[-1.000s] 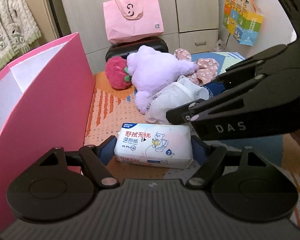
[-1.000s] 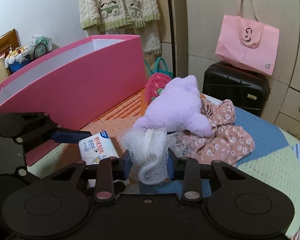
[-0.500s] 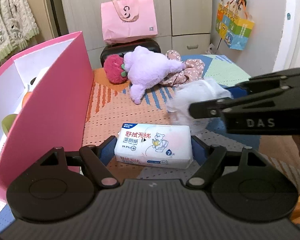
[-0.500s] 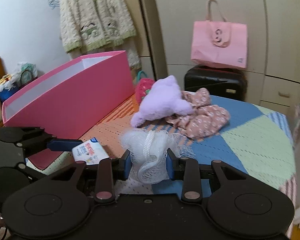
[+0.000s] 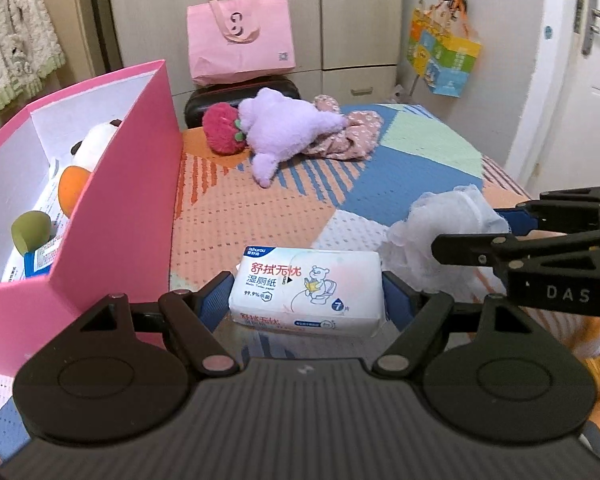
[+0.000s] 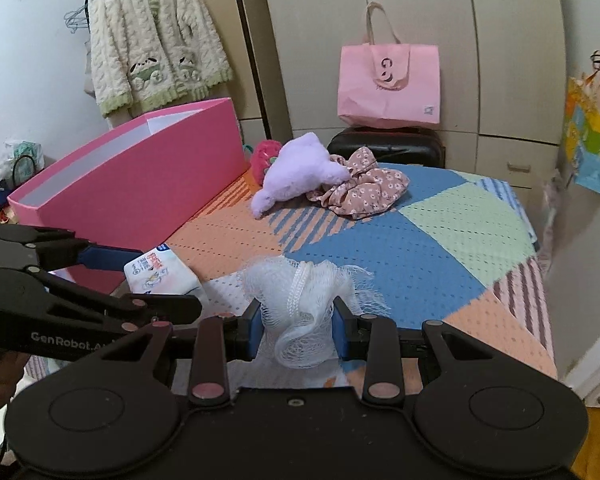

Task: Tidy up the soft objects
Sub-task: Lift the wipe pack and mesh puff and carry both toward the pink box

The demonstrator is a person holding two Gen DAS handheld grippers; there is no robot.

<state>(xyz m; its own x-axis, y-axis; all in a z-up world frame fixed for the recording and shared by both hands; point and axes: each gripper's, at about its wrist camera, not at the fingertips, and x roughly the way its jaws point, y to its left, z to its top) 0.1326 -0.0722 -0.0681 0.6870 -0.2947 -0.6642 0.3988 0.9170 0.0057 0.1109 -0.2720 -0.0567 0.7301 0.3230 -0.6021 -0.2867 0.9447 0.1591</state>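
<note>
The wet-wipe pack (image 5: 306,291) reads "ishurou", "舒拭无忧", "湿厕纸", "99.9%" and "7" beside a cartoon bear. Right of the pack, the right gripper (image 5: 464,236) bears "DAS". In the right wrist view, the left gripper (image 6: 148,276) bears "GenRobot.AI".

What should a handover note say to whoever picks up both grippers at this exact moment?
Left gripper: jaws shut on the wet wipes pack, held above the bedspread beside the pink box.
Right gripper: jaws shut on the white mesh bath pouf, also lifted.
Done: the pink box already holds a white plush toy and a few other items.
Left: put the wipes and the pouf into the box, then fetch the purple plush, red strawberry plush and floral cloth, all lying together at the far end of the bedspread.
</note>
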